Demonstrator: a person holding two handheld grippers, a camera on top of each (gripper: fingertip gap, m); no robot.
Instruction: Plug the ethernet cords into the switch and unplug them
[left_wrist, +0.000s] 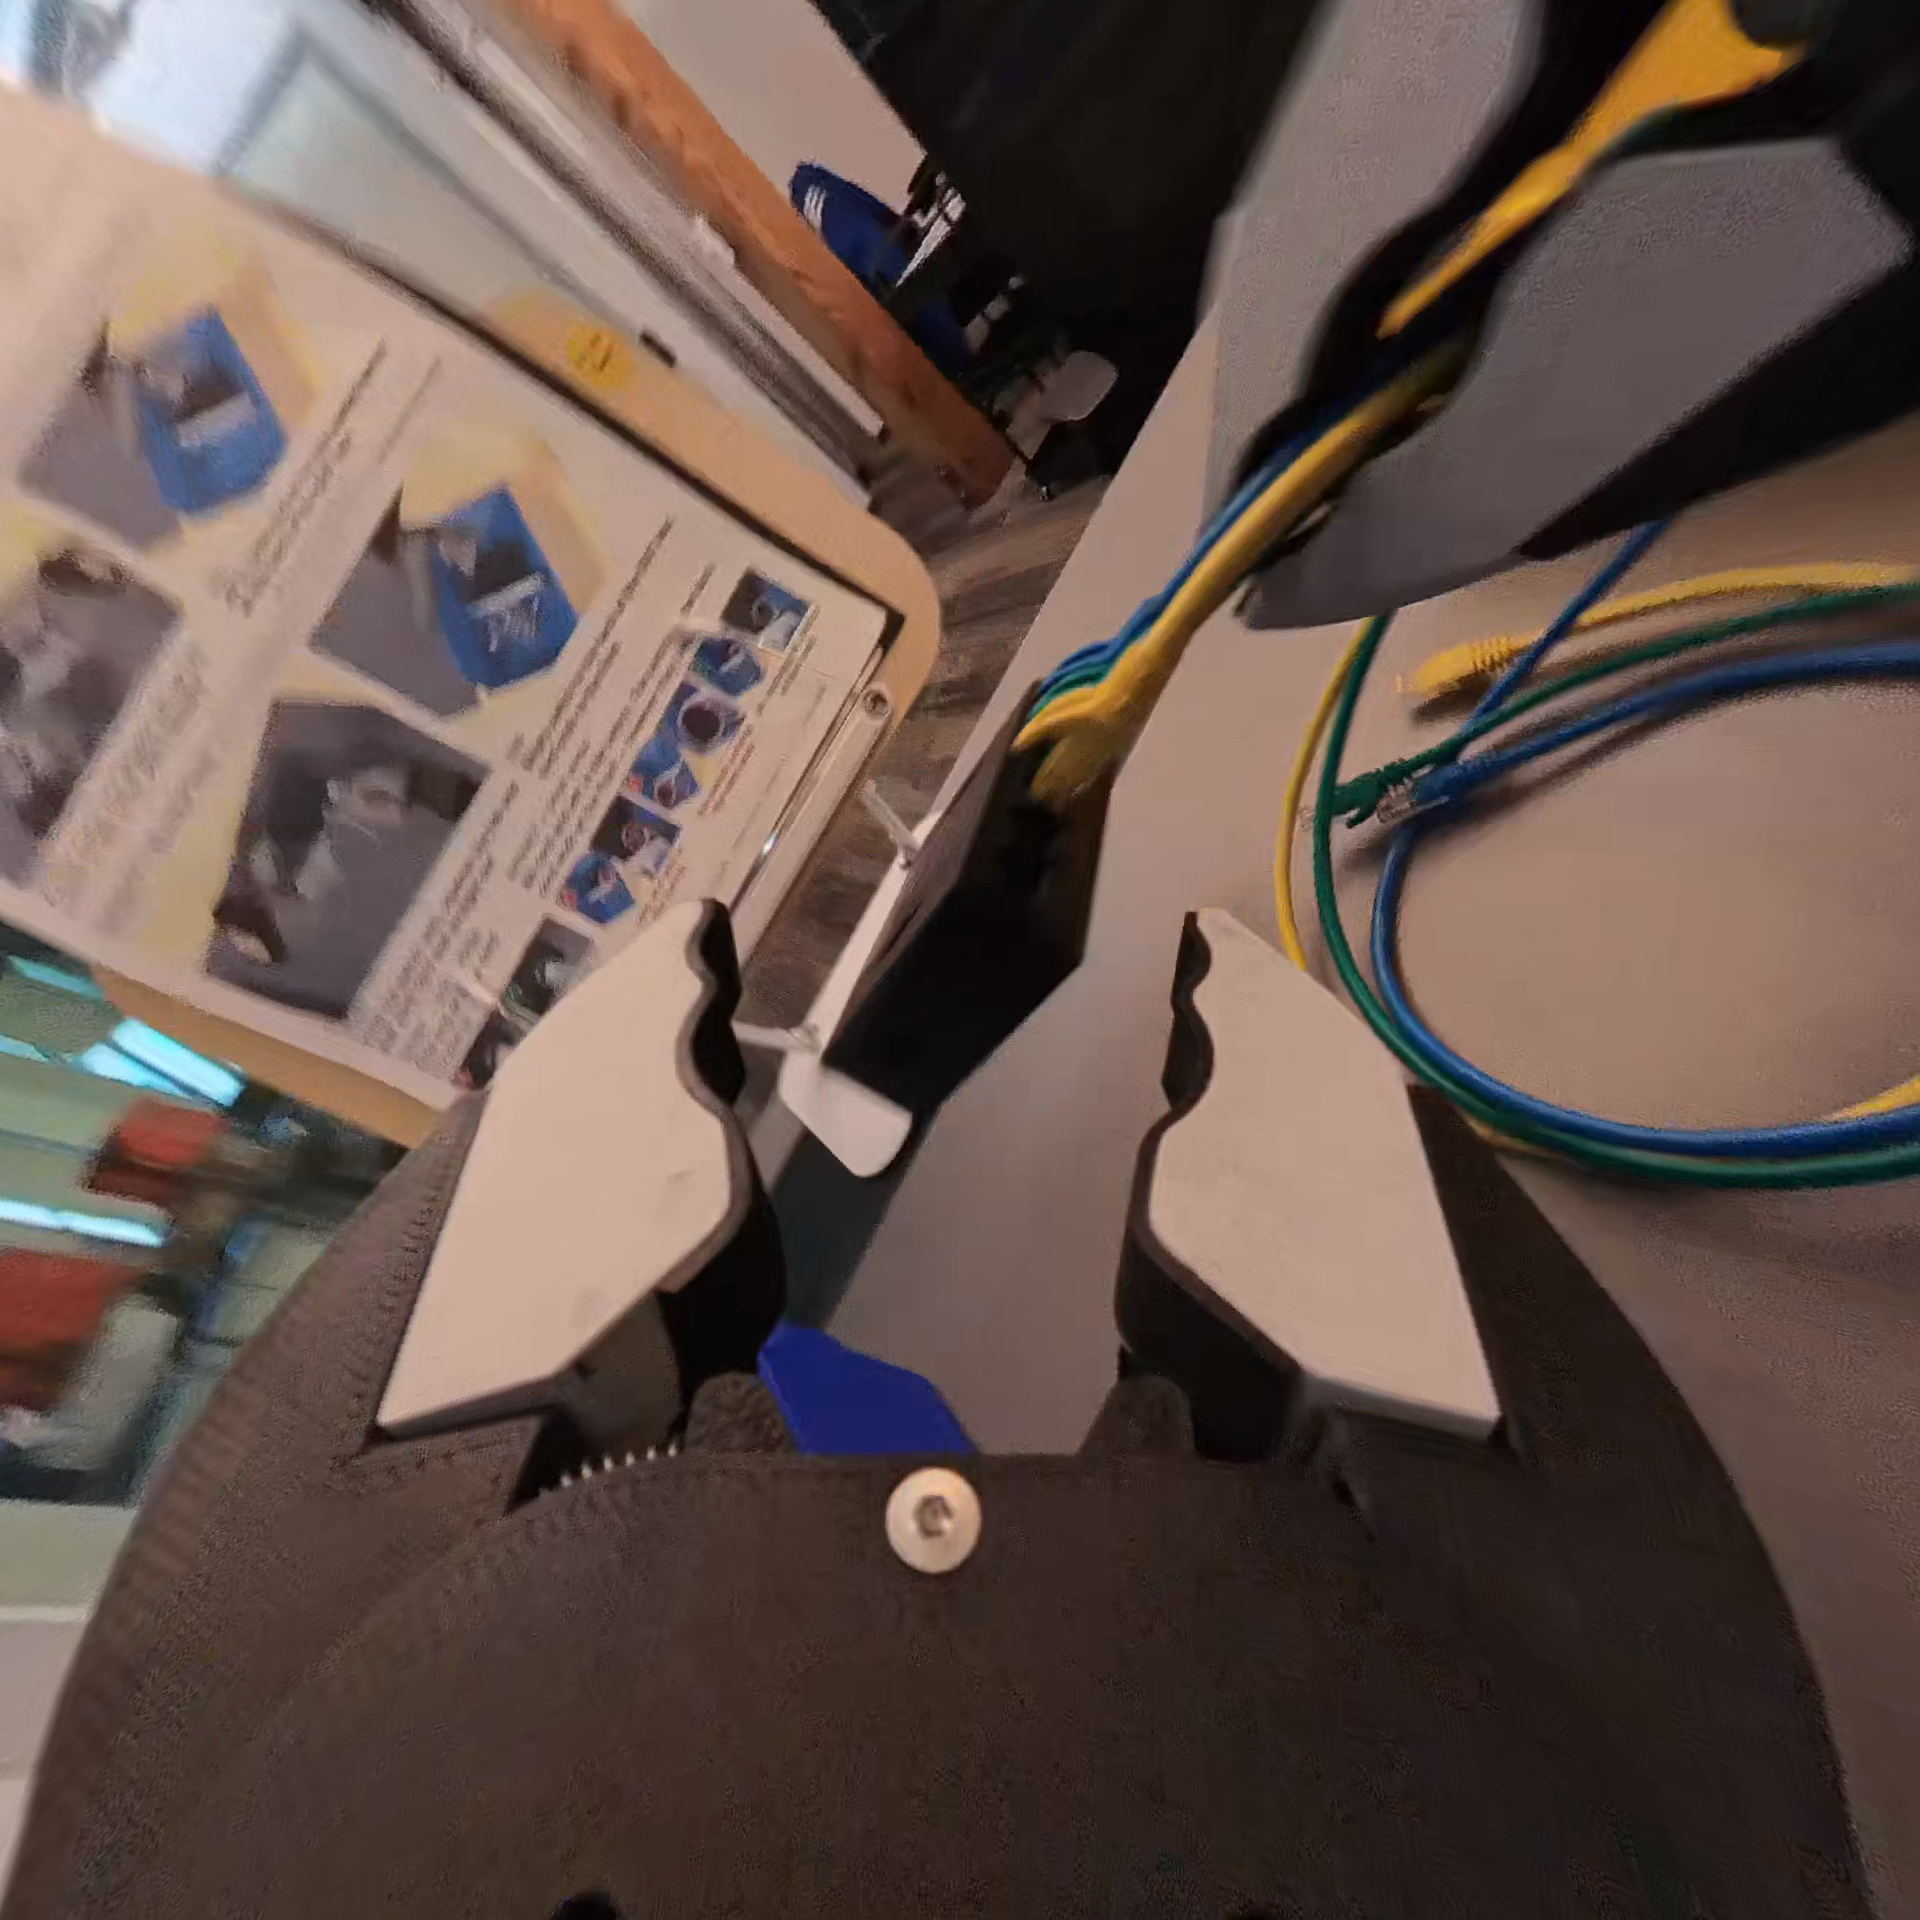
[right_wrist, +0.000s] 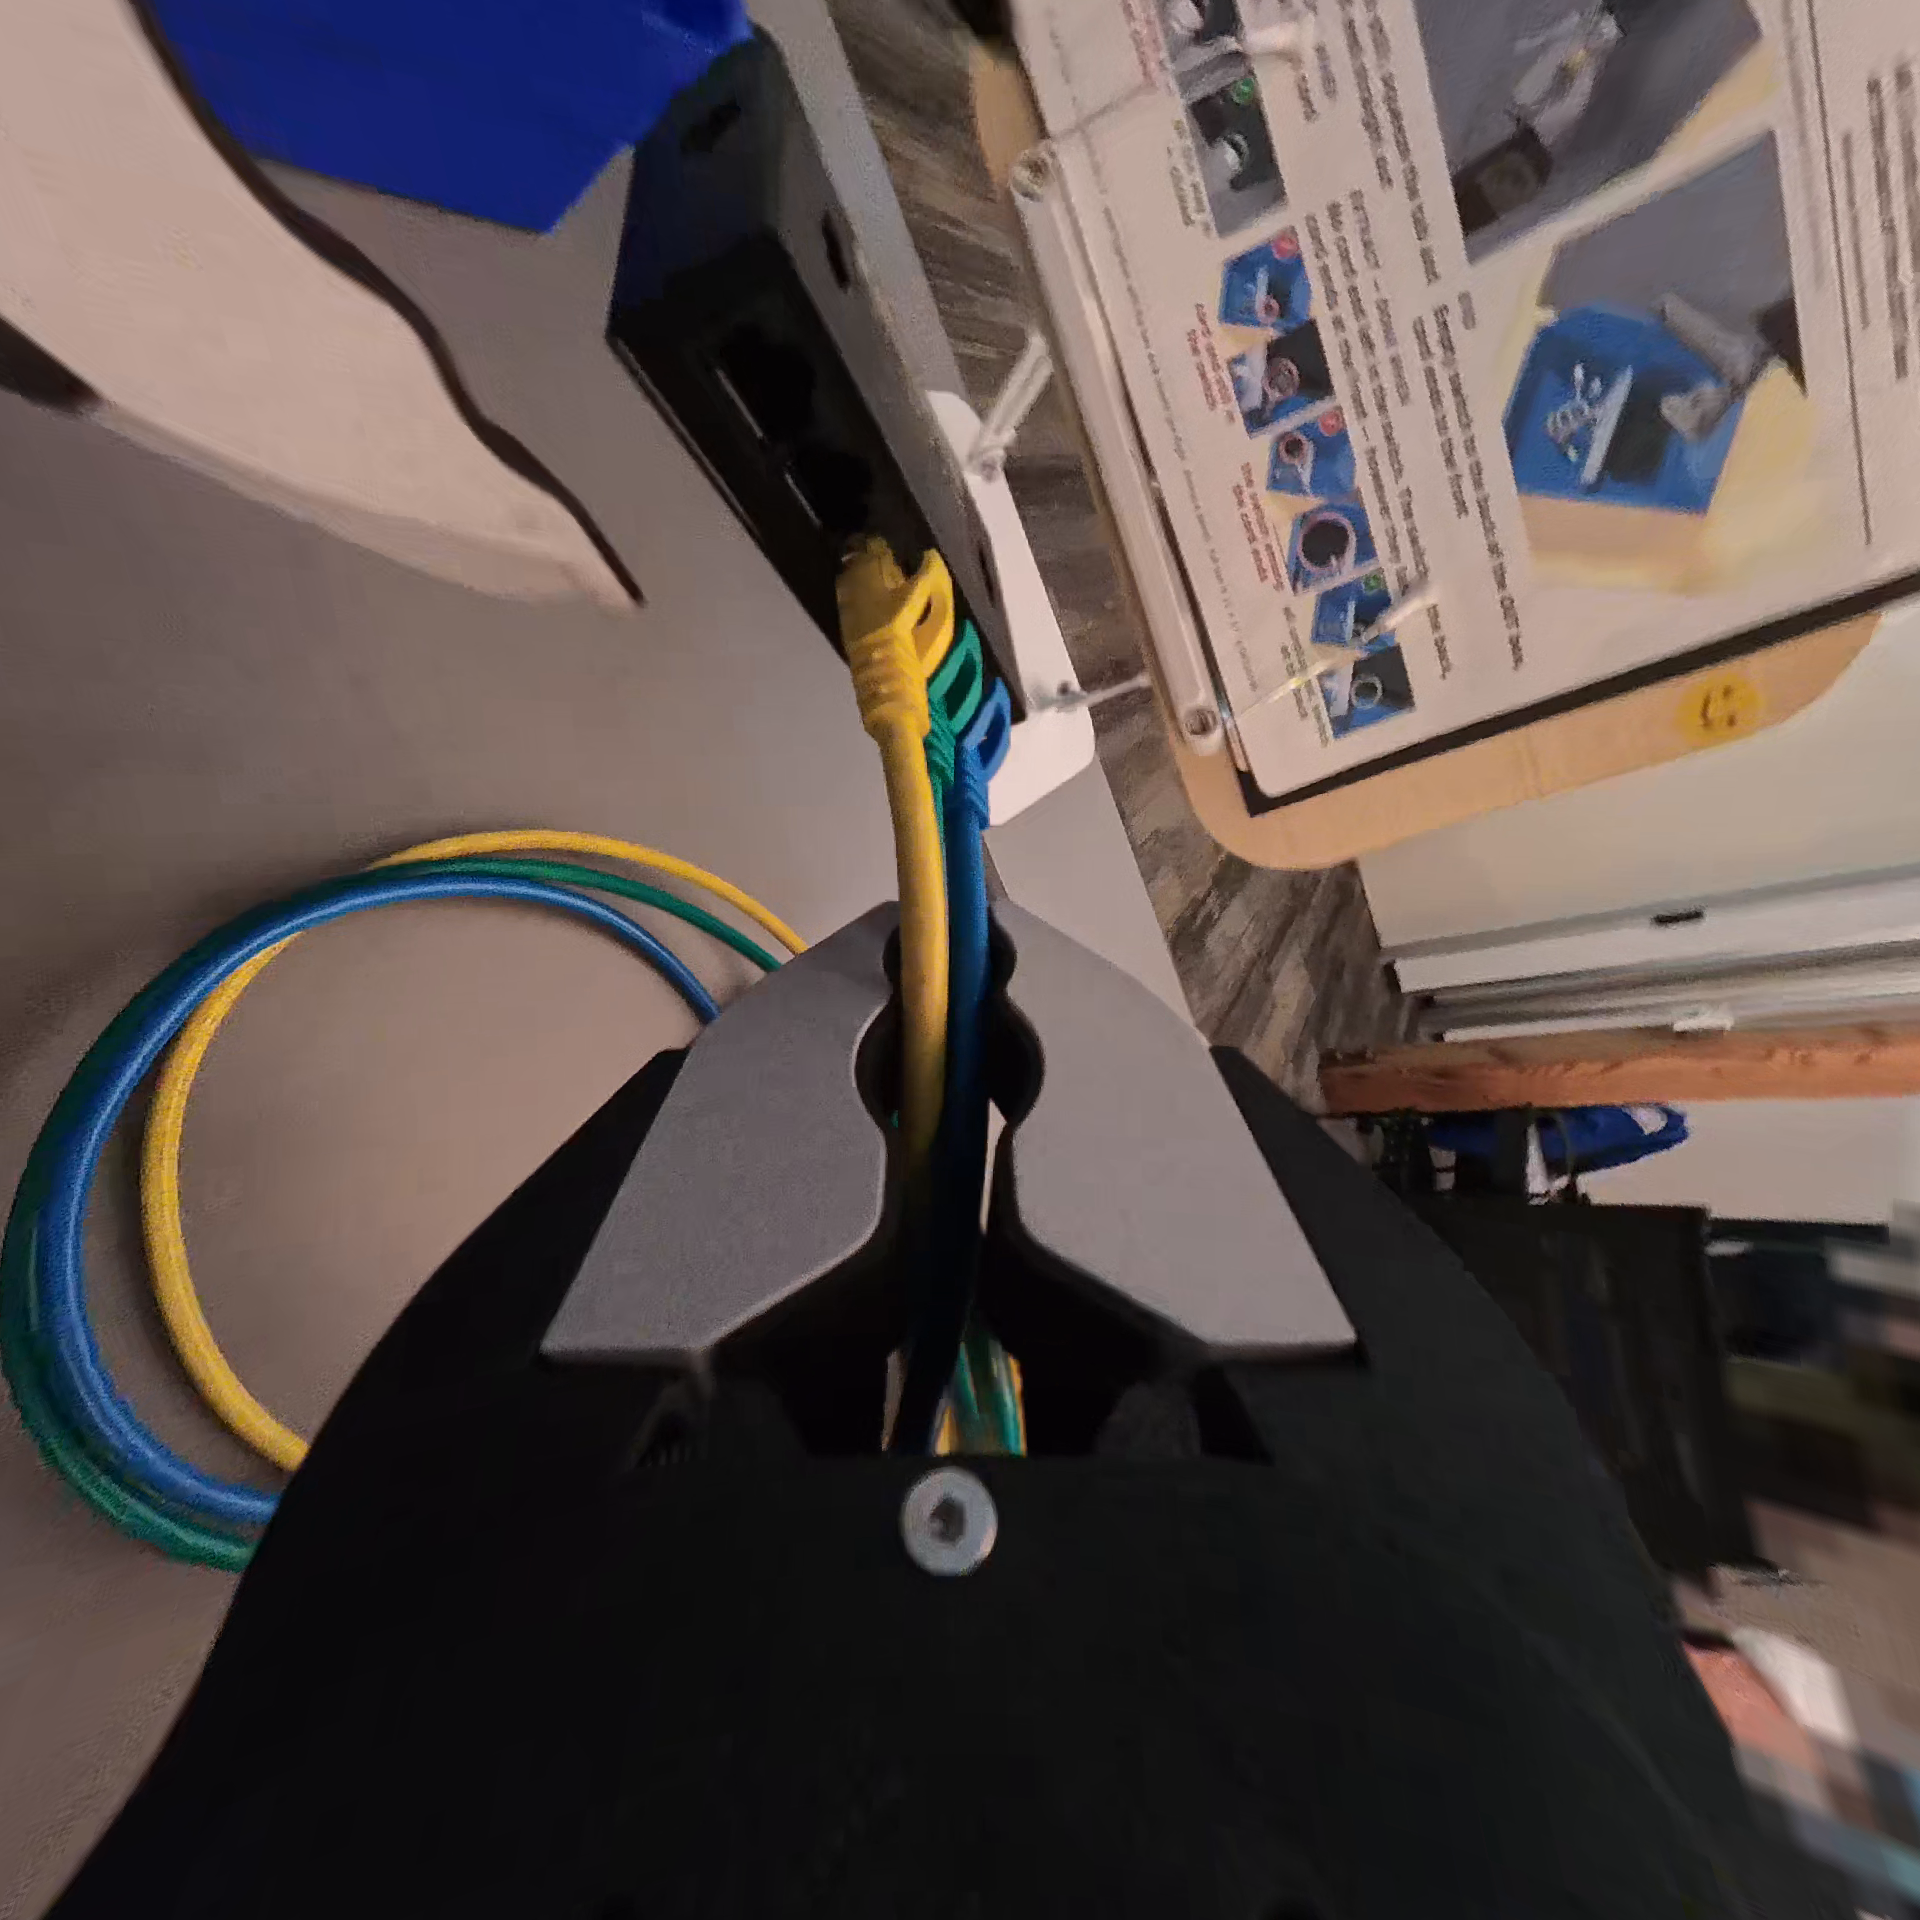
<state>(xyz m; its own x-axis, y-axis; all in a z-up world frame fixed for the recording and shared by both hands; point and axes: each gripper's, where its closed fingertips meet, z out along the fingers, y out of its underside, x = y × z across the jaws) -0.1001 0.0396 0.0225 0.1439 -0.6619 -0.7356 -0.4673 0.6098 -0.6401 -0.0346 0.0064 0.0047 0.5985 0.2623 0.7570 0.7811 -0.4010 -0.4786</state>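
The switch (right_wrist: 790, 416) is sitting on the desk (right_wrist: 312, 727) ahead of the right tongs (right_wrist: 940, 987); cord loops (right_wrist: 156, 1195) are lying to their left.

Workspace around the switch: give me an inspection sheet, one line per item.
Surface: pale grey table, bare apart from cords and switch.
Job's things: black switch at the table edge; yellow connector, green connector and blue connector sit side by side at its ports; some ports empty.
Clutter: nothing seen.
Grippers: right hand-held gripper shut on the yellow, green and blue cords; left hand-held gripper open, holding nothing, near the switch.
Cables: cords loop on the table; free yellow end, green end and blue end lie unplugged.
Surroundings: illustrated instruction board beyond the table edge, wood-look floor.
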